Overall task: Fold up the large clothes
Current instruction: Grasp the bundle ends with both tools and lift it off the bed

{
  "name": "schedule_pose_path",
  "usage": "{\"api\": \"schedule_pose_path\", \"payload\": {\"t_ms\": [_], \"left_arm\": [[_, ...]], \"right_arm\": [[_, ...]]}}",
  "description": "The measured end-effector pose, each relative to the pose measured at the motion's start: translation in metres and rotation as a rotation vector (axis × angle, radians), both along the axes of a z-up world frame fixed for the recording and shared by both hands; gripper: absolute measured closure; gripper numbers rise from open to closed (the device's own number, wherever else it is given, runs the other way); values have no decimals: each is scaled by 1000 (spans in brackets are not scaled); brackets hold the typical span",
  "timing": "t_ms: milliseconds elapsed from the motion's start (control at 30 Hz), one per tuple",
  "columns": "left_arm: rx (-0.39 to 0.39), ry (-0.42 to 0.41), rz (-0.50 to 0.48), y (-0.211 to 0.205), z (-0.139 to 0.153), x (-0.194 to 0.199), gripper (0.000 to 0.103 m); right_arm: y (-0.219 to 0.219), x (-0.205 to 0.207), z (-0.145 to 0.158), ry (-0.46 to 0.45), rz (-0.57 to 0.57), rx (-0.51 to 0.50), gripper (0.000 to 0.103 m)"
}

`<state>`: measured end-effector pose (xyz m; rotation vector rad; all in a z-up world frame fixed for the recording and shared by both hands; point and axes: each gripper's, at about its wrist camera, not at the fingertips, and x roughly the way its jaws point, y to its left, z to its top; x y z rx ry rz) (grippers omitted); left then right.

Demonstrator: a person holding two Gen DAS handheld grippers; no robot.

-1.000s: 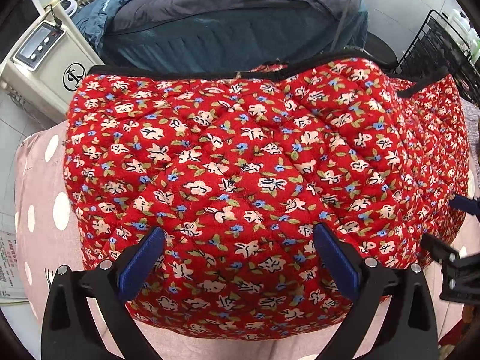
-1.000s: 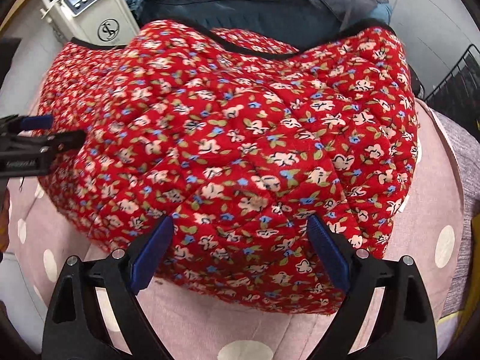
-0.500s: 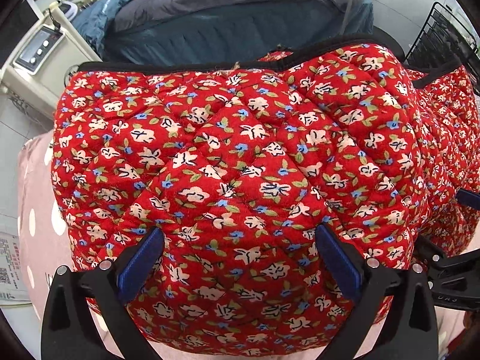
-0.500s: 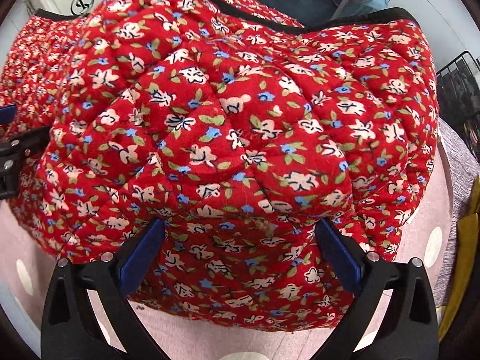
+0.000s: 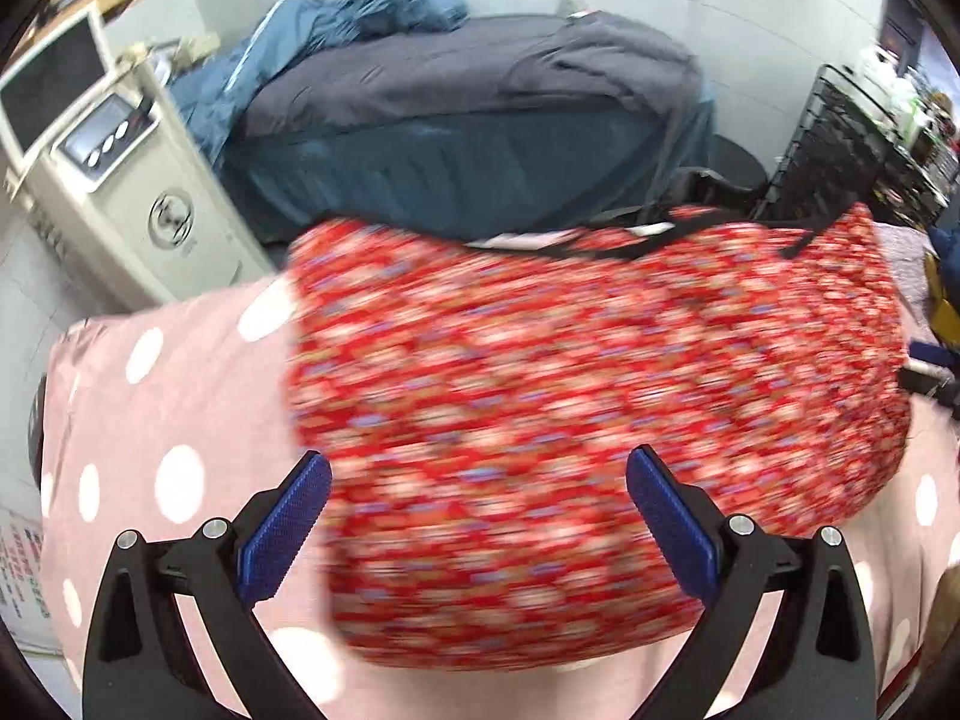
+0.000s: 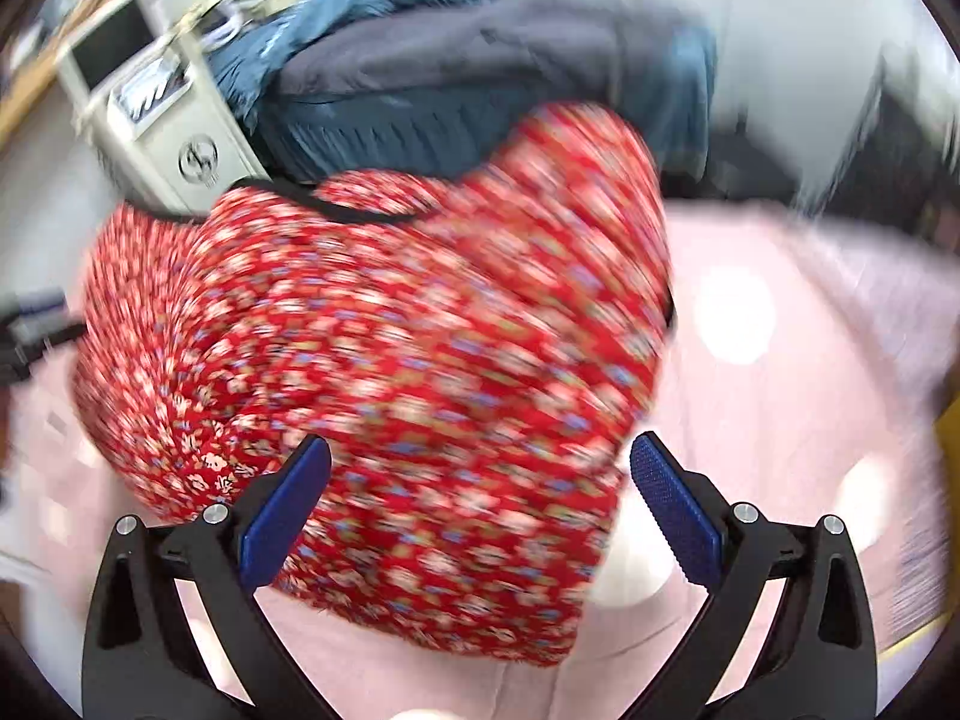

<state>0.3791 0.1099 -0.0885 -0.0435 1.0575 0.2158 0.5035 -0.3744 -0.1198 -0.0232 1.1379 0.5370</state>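
Observation:
A red quilted garment [image 5: 570, 396] with small flowers and black trim lies bunched in a folded heap on the pink polka-dot sheet [image 5: 150, 420]. My left gripper [image 5: 477, 516] hovers over its near edge, jaws wide apart, blue pads clear of the cloth. In the right wrist view the same garment [image 6: 390, 330] spreads to the left, blurred by motion. My right gripper [image 6: 480, 510] stands open above its near corner, holding nothing. Each gripper shows at the other view's edge: the right one [image 5: 933, 366] and the left one [image 6: 36, 324].
A beige appliance [image 5: 120, 180] with a control panel stands at the back left. Behind the garment sits a heap of dark blue and grey bedding [image 5: 468, 120]. A black wire rack [image 5: 852, 150] is at the back right. Pink sheet [image 6: 780, 390] shows right of the garment.
Both grippers have drawn back and up from the garment, so it looks smaller and more pink sheet shows around it. Both views are now blurred. The jaws stay wide.

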Motion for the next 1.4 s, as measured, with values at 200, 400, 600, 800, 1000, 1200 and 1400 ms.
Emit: {"api": "schedule_pose_path", "payload": {"t_ms": [200, 400, 600, 800, 1000, 1200, 1400], "left_arm": [[-365, 118, 78, 78, -53, 12, 6], [-709, 122, 159, 104, -101, 26, 5], [-964, 111, 229, 110, -141, 17, 4], [-978, 87, 233, 101, -145, 26, 5], [-1006, -34, 236, 83, -108, 19, 36], [-1056, -194, 151, 73, -46, -11, 53], [-1014, -481, 157, 123, 48, -120, 54]], "right_arm": [[-43, 42, -56, 249, -106, 276, 5], [-39, 60, -110, 415, -82, 497, 5], [-32, 60, -131, 445, -46, 626, 5], [-2, 55, -137, 522, -59, 668, 18], [9, 42, -106, 501, -131, 573, 55], [56, 20, 3, 356, -28, 589, 61], [160, 5, 126, 275, 226, 566, 62]]}}
